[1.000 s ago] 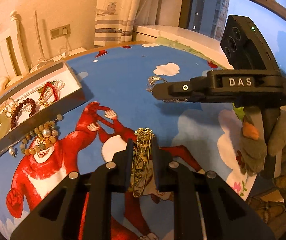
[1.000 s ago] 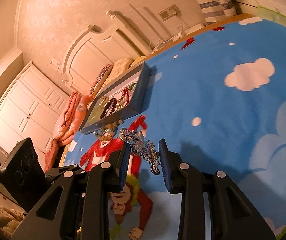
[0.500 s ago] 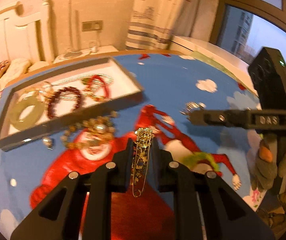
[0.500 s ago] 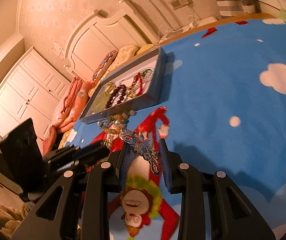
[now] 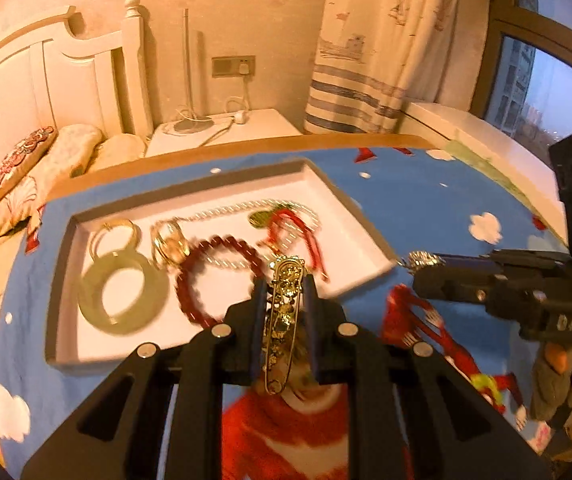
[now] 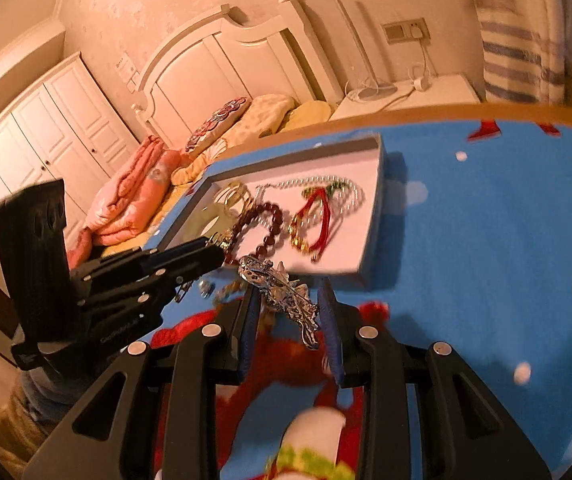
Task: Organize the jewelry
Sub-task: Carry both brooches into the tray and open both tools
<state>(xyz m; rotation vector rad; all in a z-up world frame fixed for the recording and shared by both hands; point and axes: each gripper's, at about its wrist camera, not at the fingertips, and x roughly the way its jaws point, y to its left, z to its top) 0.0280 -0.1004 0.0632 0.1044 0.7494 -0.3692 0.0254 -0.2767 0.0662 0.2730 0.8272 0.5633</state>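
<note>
Left wrist view: the left gripper (image 5: pixel 285 285) is clamped on a gold pin brooch (image 5: pixel 282 320), which stands lengthwise between its pads with the ornate head poking past the tips. Just beyond the tips lies the white tray (image 5: pixel 360 224) on the blue cartoon blanket (image 5: pixel 426 200). In the tray, ahead and to the left, sit a pale jade bangle (image 5: pixel 123 294), gold rings (image 5: pixel 170 240) and a dark red bead bracelet (image 5: pixel 218 276); a red cord bracelet (image 5: pixel 298 232) and a pearl strand (image 5: pixel 222 212) lie straight ahead. The right gripper (image 5: pixel 416 264) reaches in from the right, near the tray's corner, with something silvery at its tip.

Right wrist view: the right gripper (image 6: pixel 290 292) grips a silver brooch (image 6: pixel 282 288), tilted across its blue pads, just short of the tray's near edge (image 6: pixel 370 240). The left gripper (image 6: pixel 216 250) comes in from the left, its tips over the tray's near corner.
</note>
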